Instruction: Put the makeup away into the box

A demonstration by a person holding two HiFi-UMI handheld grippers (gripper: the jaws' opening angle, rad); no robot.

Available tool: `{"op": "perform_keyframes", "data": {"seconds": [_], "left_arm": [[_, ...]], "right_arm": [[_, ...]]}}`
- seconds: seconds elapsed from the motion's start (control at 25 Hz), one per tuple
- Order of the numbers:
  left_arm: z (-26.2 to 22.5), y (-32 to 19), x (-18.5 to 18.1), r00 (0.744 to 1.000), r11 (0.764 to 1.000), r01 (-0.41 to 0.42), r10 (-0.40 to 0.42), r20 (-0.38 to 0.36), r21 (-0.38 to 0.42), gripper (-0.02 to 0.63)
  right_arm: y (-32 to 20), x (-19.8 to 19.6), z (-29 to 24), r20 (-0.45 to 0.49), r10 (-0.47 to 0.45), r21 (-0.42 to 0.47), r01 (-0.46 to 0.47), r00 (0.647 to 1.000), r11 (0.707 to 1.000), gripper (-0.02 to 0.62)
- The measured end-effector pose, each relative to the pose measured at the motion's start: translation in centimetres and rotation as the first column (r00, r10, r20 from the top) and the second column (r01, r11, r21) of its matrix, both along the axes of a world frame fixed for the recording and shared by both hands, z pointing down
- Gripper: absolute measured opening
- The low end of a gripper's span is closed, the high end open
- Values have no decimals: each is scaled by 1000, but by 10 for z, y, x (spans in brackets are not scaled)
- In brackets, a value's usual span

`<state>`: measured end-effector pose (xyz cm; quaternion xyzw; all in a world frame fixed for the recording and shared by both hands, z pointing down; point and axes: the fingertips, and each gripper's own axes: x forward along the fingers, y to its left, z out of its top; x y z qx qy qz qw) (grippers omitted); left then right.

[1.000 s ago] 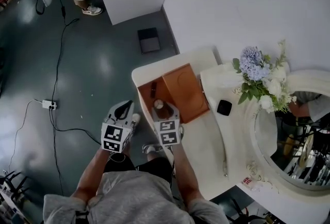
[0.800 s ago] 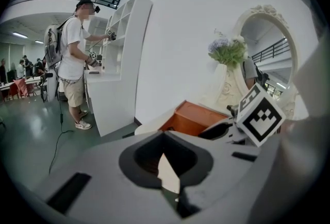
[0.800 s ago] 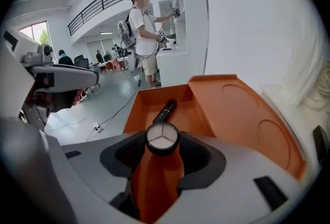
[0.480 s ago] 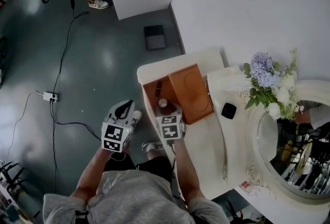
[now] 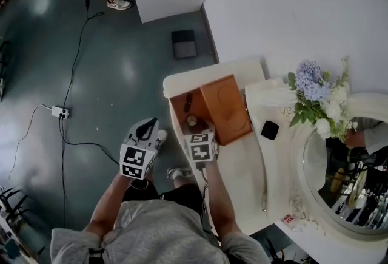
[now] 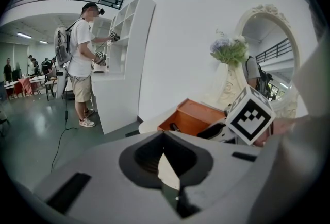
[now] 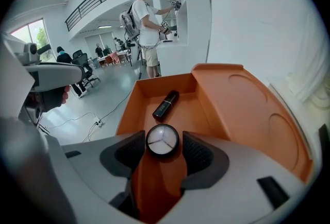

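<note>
The left gripper [image 5: 144, 130] hangs over open floor, left of the table [image 5: 239, 165] edge, its jaws together on nothing. The right gripper [image 5: 193, 124] is clamped on a round compact [image 7: 162, 140] above the orange box [image 5: 179, 112] at the table's far left corner. A black lipstick [image 7: 165, 104] lies at the box's far end, and the near floor is free. The open lid [image 5: 225, 108] bounds the right side. Since a second ago, both grippers have barely shifted.

It was a studio hall staged as a bedroom: cream vanity desk [image 5: 242, 175], oval white-framed mirror [image 5: 339, 181], polished grey floor [image 5: 121, 81], black office chairs [image 7: 81, 69] beyond.
</note>
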<state>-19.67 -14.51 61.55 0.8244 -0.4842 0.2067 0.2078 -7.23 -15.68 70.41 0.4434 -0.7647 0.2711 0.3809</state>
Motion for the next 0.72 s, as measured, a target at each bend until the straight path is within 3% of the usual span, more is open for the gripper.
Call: {"op": "perform_keyframes", "data": {"seconds": [0.2,0.44,0.72], "left_arm": [[-8,1,-1,1000,1000,-1,0,4,17,0],[-30,-4,5,1000,998,-19,19,3,61,0],[-66,-9,29,996,987,-89,91,-8,130,0]], "right_arm": [[0,3,-8,12,16,26,-16,1000,1000,219],[-6,5,-48,58,40,126,-47,997,991,219],[-6,28,-104,101,115,252,-138,988,958,219]]}}
